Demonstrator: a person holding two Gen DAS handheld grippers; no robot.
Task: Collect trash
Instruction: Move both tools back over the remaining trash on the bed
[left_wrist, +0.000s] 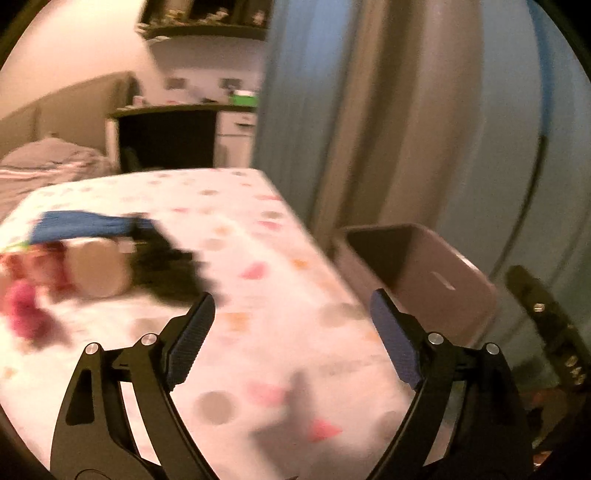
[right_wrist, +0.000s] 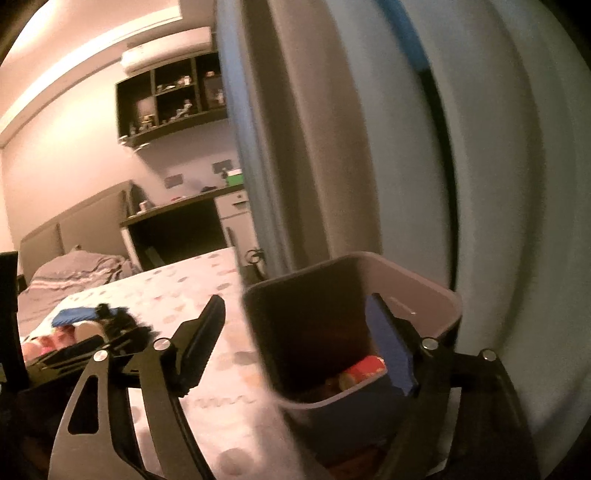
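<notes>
One bin (right_wrist: 424, 299), one red can (right_wrist: 365, 369) inside, one blue cloth (left_wrist: 85, 223)

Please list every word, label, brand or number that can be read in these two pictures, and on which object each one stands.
None can be read.
Red item in the bin: any print is too blurred.
Patterned table cover: only coloured shapes and a wavy line, no letters.
Green box on the desk: too small and blurred.
</notes>
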